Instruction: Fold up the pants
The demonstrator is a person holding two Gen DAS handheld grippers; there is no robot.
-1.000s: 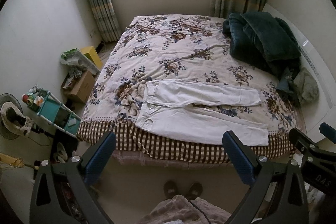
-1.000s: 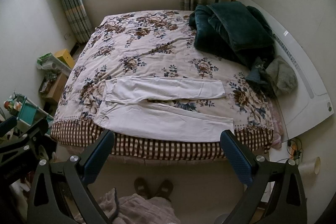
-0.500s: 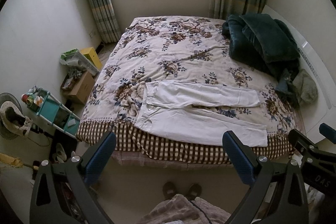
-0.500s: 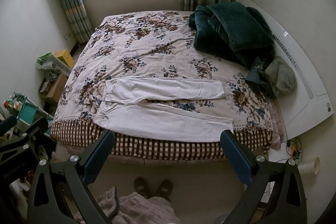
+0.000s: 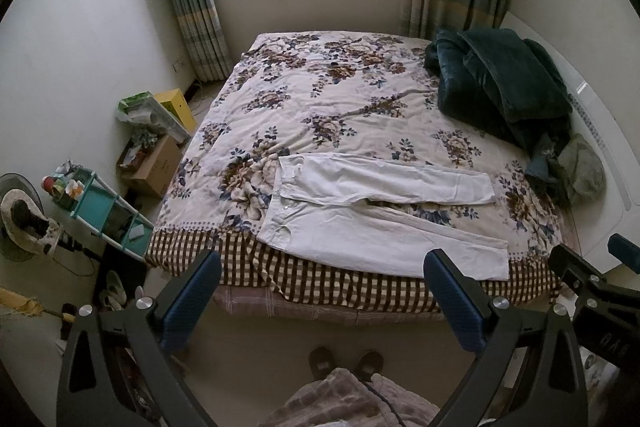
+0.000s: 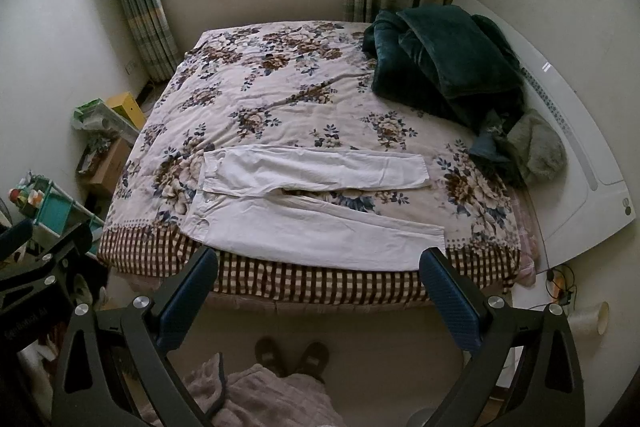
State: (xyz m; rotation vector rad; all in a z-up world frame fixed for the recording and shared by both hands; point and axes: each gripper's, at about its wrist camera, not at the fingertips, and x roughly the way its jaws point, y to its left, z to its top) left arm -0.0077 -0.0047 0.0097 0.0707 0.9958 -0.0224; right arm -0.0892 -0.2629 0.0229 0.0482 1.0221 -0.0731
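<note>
White pants [image 5: 372, 211] [image 6: 308, 203] lie flat on the near part of the floral bed [image 5: 320, 99] [image 6: 280, 87], waist to the left, both legs spread apart and reaching right. My left gripper [image 5: 322, 291] is open, held high above the floor in front of the bed, nothing between its blue pads. My right gripper [image 6: 318, 287] is open too, empty, at about the same height and short of the bed's near edge. Part of the right gripper shows at the right edge of the left wrist view.
A dark green blanket [image 5: 504, 83] and grey clothes [image 5: 580, 171] are piled at the bed's right side by the white headboard [image 6: 576, 155]. A teal shelf [image 5: 100, 211], boxes [image 5: 152, 163] and a fan [image 5: 20, 215] crowd the floor left. A person's feet [image 5: 344, 363] stand below.
Both views have drifted slightly; the bed and pants sit a little lower in frame. Both grippers stay open and the pants have not moved.
</note>
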